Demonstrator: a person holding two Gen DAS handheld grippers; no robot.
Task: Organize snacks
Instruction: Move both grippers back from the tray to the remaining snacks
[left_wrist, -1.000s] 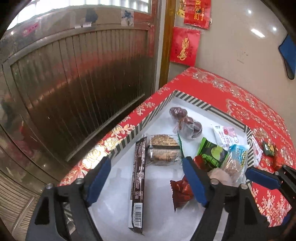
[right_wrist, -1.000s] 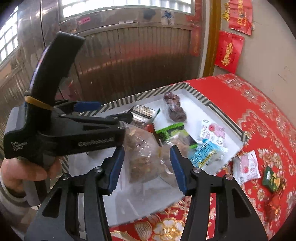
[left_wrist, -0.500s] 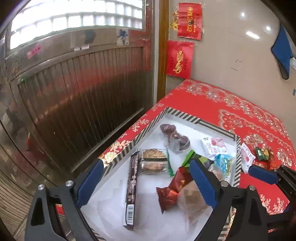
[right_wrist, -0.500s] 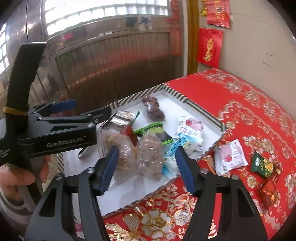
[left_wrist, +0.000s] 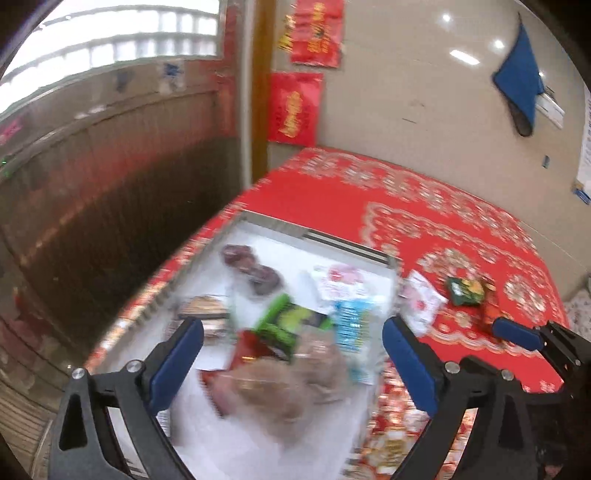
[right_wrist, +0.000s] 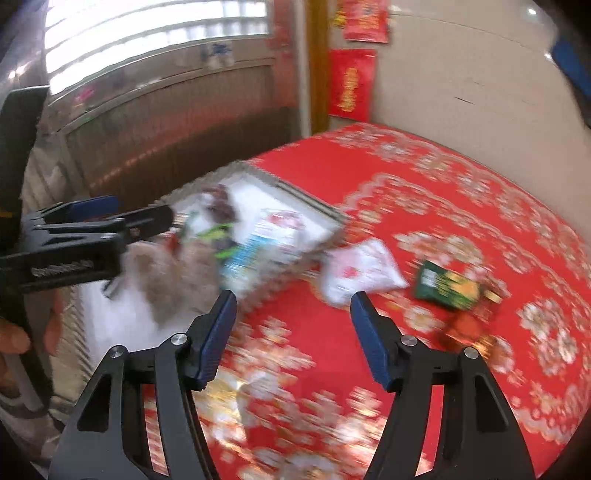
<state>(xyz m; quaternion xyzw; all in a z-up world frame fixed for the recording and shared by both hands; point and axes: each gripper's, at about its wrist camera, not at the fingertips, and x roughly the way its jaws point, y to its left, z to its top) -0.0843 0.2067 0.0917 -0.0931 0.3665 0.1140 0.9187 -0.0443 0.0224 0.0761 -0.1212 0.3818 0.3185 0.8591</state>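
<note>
Snacks are sitting mostly inside the white tray (left_wrist: 258, 443) with the striped rim, which is resting on the bench (left_wrist: 424, 206) under a red floral cloth. I am seeing, through heavy motion blur, a clear bag of brownish pieces (left_wrist: 291, 384) at the near end of the tray, a red packet (left_wrist: 247, 350) and a green packet (left_wrist: 291, 325) touching it, a light blue packet (left_wrist: 351, 325) just beside those, a white and pink packet (left_wrist: 340, 280) farther back, a dark reddish bundle (left_wrist: 251, 266) toward the far end, and a brown wafer pack (left_wrist: 203, 306) by the left rim. Outside the tray, a white packet with a red print (right_wrist: 358, 273) is lying on the cloth just beside the rim, and a dark green packet (right_wrist: 447, 284) is lying farther to the right, touching a small red and gold item (right_wrist: 469, 325).

I am holding my left claw (left_wrist: 291, 354) above the near end of the tray; its jaws are opening, already spread wide, and nothing is pressed between them. My right claw (right_wrist: 291, 325) is hanging over bare cloth with its jaws moderately wide and holding nothing, the white packet lying just beyond its tips. In the right wrist view a person's hand (right_wrist: 14, 339) is gripping the left tool's handle at the left edge
</note>
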